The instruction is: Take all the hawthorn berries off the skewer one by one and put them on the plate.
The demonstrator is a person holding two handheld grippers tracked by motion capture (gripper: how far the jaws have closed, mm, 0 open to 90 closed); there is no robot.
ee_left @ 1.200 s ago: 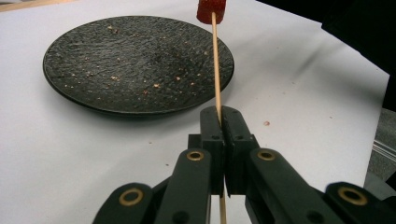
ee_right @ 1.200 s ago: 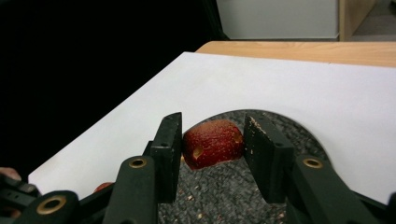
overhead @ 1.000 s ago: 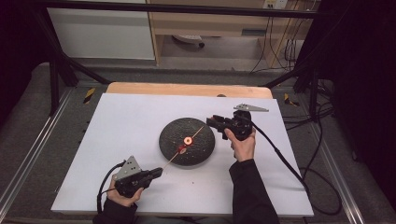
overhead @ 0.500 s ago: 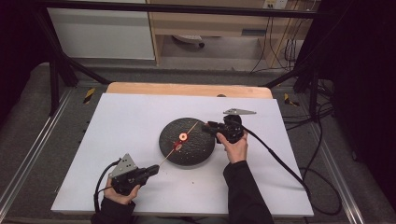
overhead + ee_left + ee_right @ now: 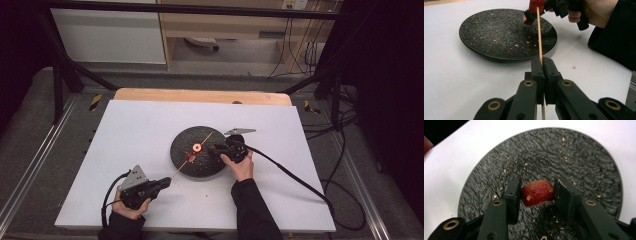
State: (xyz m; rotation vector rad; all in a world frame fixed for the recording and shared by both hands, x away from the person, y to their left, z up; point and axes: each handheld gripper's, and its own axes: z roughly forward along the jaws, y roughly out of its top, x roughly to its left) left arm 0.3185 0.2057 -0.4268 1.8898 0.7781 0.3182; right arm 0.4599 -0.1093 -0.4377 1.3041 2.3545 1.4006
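A black plate (image 5: 200,167) lies in the middle of the white table. My left gripper (image 5: 165,183) rests near the front left, shut on a thin wooden skewer (image 5: 539,37) that slants up over the plate. A red food piece (image 5: 536,3) sits on the skewer. An orange ring-shaped slice (image 5: 196,147) lies along the skewer's line above the plate centre. My right gripper (image 5: 214,148) hangs low over the plate's right side, shut on a red chunk (image 5: 537,193) with pale flecks. Both pads (image 5: 514,188) press its sides, just beside the skewer.
Crumbs are scattered over the plate (image 5: 579,160). The white sheet (image 5: 135,130) has bare room left of and behind the plate. A wooden strip (image 5: 200,95) runs along the far edge. The right gripper's cable (image 5: 290,172) trails off to the right.
My right gripper has come down and towards the near side with the red chunk, closer to the plate and the skewer. The left gripper has stayed put.
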